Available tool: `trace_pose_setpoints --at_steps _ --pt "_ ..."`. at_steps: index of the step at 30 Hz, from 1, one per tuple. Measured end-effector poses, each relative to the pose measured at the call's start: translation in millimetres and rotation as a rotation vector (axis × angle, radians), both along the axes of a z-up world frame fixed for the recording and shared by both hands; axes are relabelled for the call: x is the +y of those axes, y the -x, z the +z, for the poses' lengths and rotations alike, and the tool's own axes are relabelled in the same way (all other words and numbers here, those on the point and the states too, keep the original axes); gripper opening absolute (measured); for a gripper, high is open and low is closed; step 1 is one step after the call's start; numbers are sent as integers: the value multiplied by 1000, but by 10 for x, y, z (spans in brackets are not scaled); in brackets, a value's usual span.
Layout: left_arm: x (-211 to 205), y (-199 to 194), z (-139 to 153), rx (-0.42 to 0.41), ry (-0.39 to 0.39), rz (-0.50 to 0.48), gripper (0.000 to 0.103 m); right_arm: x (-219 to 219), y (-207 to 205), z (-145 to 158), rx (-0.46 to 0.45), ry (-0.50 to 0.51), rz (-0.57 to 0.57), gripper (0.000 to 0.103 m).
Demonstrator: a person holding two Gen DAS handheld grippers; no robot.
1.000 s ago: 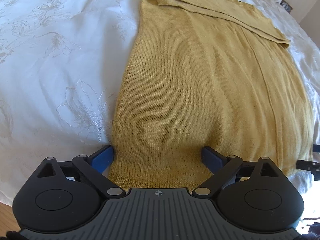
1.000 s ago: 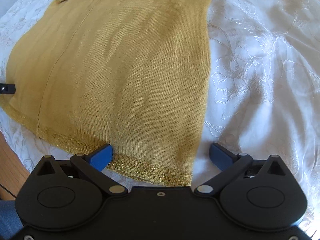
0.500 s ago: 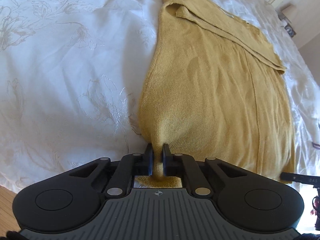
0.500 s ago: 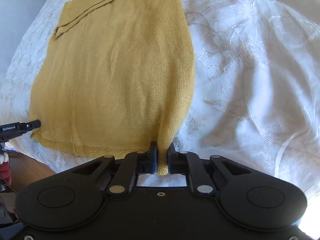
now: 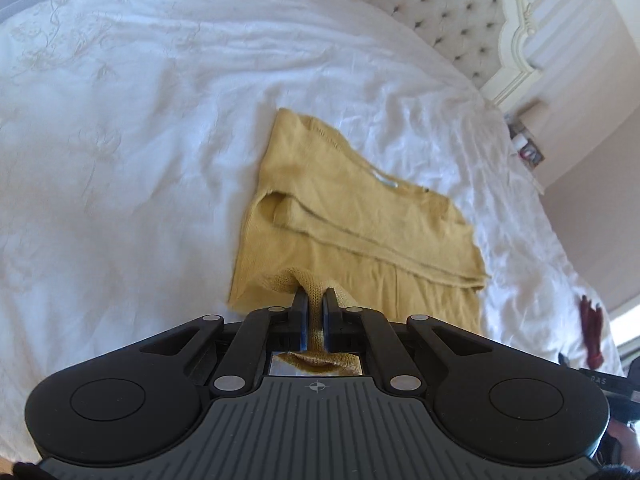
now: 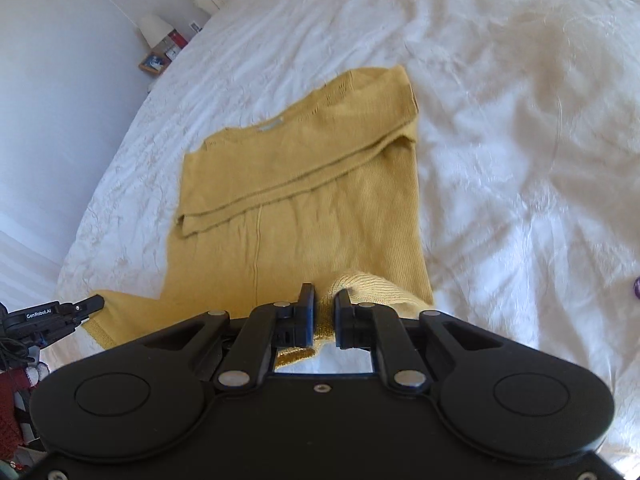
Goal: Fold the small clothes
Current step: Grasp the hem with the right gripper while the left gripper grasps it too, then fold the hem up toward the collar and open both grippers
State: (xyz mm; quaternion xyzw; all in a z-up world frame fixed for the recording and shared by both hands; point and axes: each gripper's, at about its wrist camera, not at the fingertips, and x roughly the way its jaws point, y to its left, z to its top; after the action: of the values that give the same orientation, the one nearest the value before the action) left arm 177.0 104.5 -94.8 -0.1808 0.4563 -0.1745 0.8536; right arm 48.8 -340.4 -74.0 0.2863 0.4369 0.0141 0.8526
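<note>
We've got the left tool [image 5: 315,304] pinched on one hem corner of the sweater [image 5: 360,236], and the right tool [image 6: 325,312] clamped on the other corner. To do this fold well, we should carry both corners level and at equal pace toward the collar, keeping the hem taut between them, then lay it down square. One sweater, two tools. It lies flat on the bed [image 5: 140,140], its sleeves already folded across the chest, collar nearest the headboard [image 5: 460,12].
</note>
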Motion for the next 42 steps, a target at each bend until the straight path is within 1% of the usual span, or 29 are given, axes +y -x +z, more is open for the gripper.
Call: trace_pose_setpoints --at_steps 4,7,9,14,17,19,22,24,26,27,29,32,33,34,35,39,42 --pt "-82 -485 105 -54 26 2 6 -120 -519 135 -63 -25 -75 17" --pt "-147 -877 94 -59 35 1 6 -267 -854 155 -86 -33 -128 17" --pt "-198 -1130 41 -61 34 -2 6 -338 -1120 114 -89 -18 -149 17" --pt "-282 -1668 -169 -30 22 14 6 -426 -1719 -95 -45 -9 -195 17" --pt "-342 -1928 -313 -6 -9 -1 6 -406 -1987 -229 -7 18 -202 17" --pt "-356 -2054 -392 4 -24 -3 6 -395 -2121 -303 20 32 -200 17" --pt "-315 -2225 -461 15 -19 17 6 -382 -2267 -390 53 60 -194 17" --pt "-274 -2339 -495 25 -17 31 6 -407 -2362 -455 73 63 -196 17" --pt "-257 -2433 -528 43 -25 21 7 -440 -2461 -531 93 56 -210 17" --pt "-262 -2464 -531 43 -40 12 7 -452 -2486 -559 98 55 -215 17" --pt "-283 -2484 -518 22 -93 -43 8 -473 -2542 -610 111 53 -225 18" --pt "-302 -2359 -482 -5 -177 -128 10 -475 -2587 -674 126 54 -228 18" --pt "-293 -2290 -475 -9 -193 -146 12 -469 -2591 -691 131 55 -228 19" --pt "-271 -2199 -480 -5 -206 -165 23 -462 -2589 -710 136 57 -227 19" --pt "-257 -2115 -492 3 -215 -178 31 -456 -2584 -723 139 60 -227 20" --pt "-207 -1825 -627 69 -238 -206 32 -447 -2541 -734 141 57 -232 21" --pt "-161 -1696 -751 135 -236 -170 32 -437 -2525 -727 143 60 -227 23"
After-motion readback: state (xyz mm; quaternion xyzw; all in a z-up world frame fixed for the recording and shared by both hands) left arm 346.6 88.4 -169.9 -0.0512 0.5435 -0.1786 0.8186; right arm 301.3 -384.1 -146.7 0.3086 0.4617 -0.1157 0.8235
